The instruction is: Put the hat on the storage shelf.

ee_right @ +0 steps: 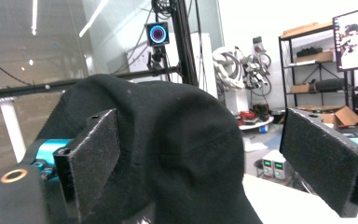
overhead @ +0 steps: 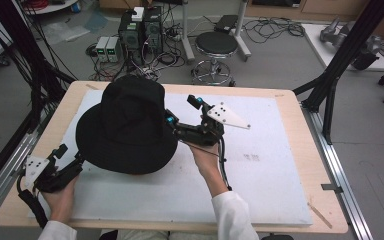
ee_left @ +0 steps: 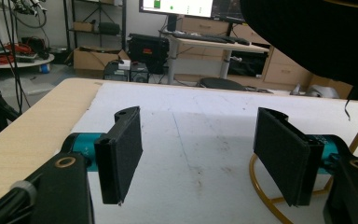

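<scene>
A black brimmed hat (overhead: 125,127) stands raised on the left half of the white board (overhead: 260,165). In the left gripper view its brim (ee_left: 317,32) hangs overhead at the top right, and a gold wire ring (ee_left: 261,196) of a stand lies on the board beneath it. My left gripper (overhead: 72,156) sits low at the hat's near-left brim edge, open (ee_left: 200,158), with bare board between its pads. My right gripper (overhead: 182,110) is at the hat's right side, jaws wide apart. In the right gripper view the hat's crown (ee_right: 177,140) rises ahead between the open pads (ee_right: 214,158), untouched.
The board lies on a wooden table (overhead: 300,130) with black frame posts (overhead: 340,60) at its right and left. Beyond the far edge stand a black stool (overhead: 216,45) and computer boxes with cables (overhead: 140,30) on the floor.
</scene>
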{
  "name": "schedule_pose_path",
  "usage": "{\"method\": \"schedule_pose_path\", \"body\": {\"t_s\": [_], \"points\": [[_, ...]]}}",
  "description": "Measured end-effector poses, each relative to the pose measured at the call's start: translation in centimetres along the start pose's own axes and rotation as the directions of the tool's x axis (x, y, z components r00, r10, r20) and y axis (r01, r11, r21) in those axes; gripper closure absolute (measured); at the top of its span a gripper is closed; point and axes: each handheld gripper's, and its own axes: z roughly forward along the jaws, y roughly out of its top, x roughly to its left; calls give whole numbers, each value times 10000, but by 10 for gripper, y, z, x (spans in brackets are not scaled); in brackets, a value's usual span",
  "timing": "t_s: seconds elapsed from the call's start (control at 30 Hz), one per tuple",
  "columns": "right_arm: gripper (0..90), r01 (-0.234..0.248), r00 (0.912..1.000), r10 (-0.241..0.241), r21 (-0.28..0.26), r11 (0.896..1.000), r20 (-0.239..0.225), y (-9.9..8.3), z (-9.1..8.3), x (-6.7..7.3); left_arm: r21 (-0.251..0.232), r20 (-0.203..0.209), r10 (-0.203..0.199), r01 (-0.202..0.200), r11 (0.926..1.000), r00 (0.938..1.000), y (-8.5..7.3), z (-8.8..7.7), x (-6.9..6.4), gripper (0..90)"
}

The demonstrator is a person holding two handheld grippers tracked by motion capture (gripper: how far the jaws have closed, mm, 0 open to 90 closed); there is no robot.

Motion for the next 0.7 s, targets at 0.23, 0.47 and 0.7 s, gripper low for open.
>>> {"method": "schedule_pose_path", "body": {"t_s": [0.23,0.47,0.7], "points": [[111,417,9977,-429,239,9988,530,10,-27,-14,-12,-41,-83,83,10000,10000,0,-1,1,326],[111,415,9940,-439,255,9988,1006,15,-51,-28,-13,-96,-77,76,10000,9999,0,-1,1,326],[112,375,9895,-401,210,9991,1389,16,-75,-40,-22,-114,-86,86,10000,9999,0,-2,1,326]]}}
